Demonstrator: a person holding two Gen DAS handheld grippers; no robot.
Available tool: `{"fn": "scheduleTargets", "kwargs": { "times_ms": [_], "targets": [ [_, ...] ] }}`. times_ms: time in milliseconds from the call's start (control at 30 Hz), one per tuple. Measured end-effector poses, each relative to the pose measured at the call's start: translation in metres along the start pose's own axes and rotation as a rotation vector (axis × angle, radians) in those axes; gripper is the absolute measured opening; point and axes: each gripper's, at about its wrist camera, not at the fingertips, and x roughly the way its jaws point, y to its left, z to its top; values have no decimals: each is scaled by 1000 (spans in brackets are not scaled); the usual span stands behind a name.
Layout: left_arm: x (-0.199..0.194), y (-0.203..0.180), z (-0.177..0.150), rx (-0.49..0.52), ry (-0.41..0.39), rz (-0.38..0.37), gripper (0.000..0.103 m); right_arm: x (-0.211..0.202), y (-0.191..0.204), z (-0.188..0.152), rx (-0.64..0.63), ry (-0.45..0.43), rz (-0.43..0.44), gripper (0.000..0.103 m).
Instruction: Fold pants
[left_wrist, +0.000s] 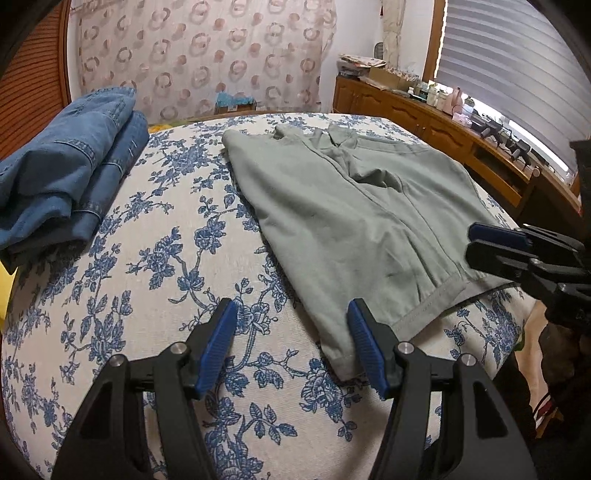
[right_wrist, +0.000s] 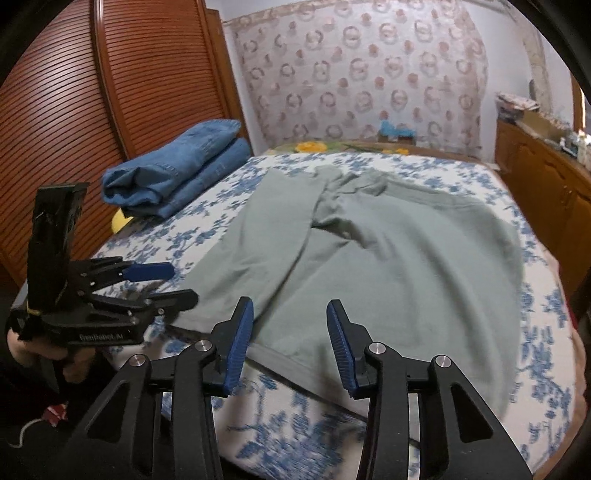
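Flowered blue-and-white bedding covers the bed (left_wrist: 177, 236), with a patterned curtain behind it and a wooden cabinet along the window side. From the left wrist view, the grey-green pants (left_wrist: 351, 206) lie spread flat on the bed, waistband toward the far end and leg hems toward the near edge; a folded pile of blue jeans (left_wrist: 66, 177) sits well apart at the left. The left gripper (left_wrist: 293, 347) has its jaws open, one blue pad on the bedding and the other just at the corner of the nearest hem, with nothing pinched yet. The right gripper (left_wrist: 495, 243) comes in from the right side above the other hem; from here its jaws look narrow, but I cannot tell if they touch cloth. From the right wrist view, a little blurred, the right gripper (right_wrist: 290, 343) shows its jaws apart above the hem band, and no fabric is pressed between them. The left gripper (right_wrist: 162, 284) is at the left, beside the edge of the pants (right_wrist: 388, 258). I judge the cloth thin, light and limp, so it will sag and wrinkle when lifted. The stitched hem corners look the firmest places to take hold.
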Motion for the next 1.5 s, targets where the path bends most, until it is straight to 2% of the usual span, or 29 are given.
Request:
{"fn": "scheduleTargets", "kwargs": {
  "times_ms": [200, 400, 433, 467, 533, 633, 733, 1100, 1333, 1500],
  "targets": [
    [0, 0, -1, -8, -20, -5, 62, 17, 11, 4, -3, 35, 44, 40],
    [0, 1, -2, -8, -31, -9, 62, 38, 12, 2, 18, 103, 58, 32],
    [0, 1, -2, -8, -32, -9, 62, 39, 11, 2, 25, 109, 67, 27],
    [0, 1, -2, -11, -31, -10, 62, 39, 12, 2, 25, 110, 78, 17],
    [-1, 1, -2, -19, -23, -15, 62, 39, 15, 4, 12, 109, 85, 8],
    [-4, 5, 0, -59, -1, -53, 62, 31, 18, 8, -32, 86, 68, 2],
    [-6, 7, 2, -91, 5, -90, 62, 18, 19, 14, -69, 42, 38, 1],
    [-15, -9, 22, -40, -22, -70, 62, -31, 3, 25, -162, -69, -139, 1],
    [-9, -21, 38, -14, -26, -71, 62, -49, -16, 14, -183, -74, -233, 1],
    [-7, -38, 49, 21, -33, -83, 62, -57, -31, 2, -160, -63, -265, 1]
  ]
}}
